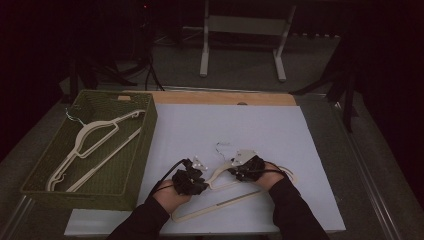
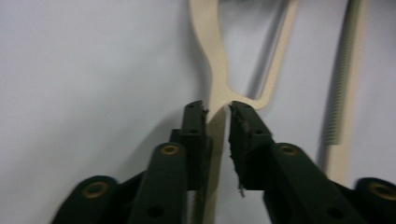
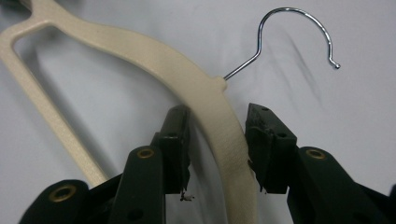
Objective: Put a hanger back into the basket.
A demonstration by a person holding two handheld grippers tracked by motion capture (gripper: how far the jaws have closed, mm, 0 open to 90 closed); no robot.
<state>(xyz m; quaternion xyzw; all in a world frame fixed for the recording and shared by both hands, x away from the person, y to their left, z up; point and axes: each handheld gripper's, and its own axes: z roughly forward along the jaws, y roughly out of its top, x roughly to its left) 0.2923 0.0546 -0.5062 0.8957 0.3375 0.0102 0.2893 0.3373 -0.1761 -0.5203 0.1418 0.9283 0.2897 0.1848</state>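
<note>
A green woven basket (image 1: 131,145) sits at the left of the bench (image 1: 280,130), which is covered by a white sheet. Inside the basket lie cream hangers (image 1: 95,145), spread across its floor.

Right of the basket, near the front edge of the sheet, a cream plastic hanger (image 1: 220,197) lies flat, its wire hook (image 1: 223,148) pointing away from the person. Two dark-sleeved forearms come in from the bottom.

The left hand-held gripper (image 1: 199,174) meets the hanger's left shoulder arm. In the left gripper view this hand-held gripper (image 2: 216,108) has the arm (image 2: 215,60) between its jaws, just below the fork where the arm splits; the left pad touches the plastic, while a thin gap shows at the right pad, so the hold looks loose.

The right hand-held gripper (image 1: 239,165) sits at the hanger's neck. In the right gripper view this hand-held gripper (image 3: 217,112) straddles the curved shoulder (image 3: 219,116) just under the hook (image 3: 299,32). Its jaws stand narrow, with the right pad against the plastic and a small gap on the left.
</note>
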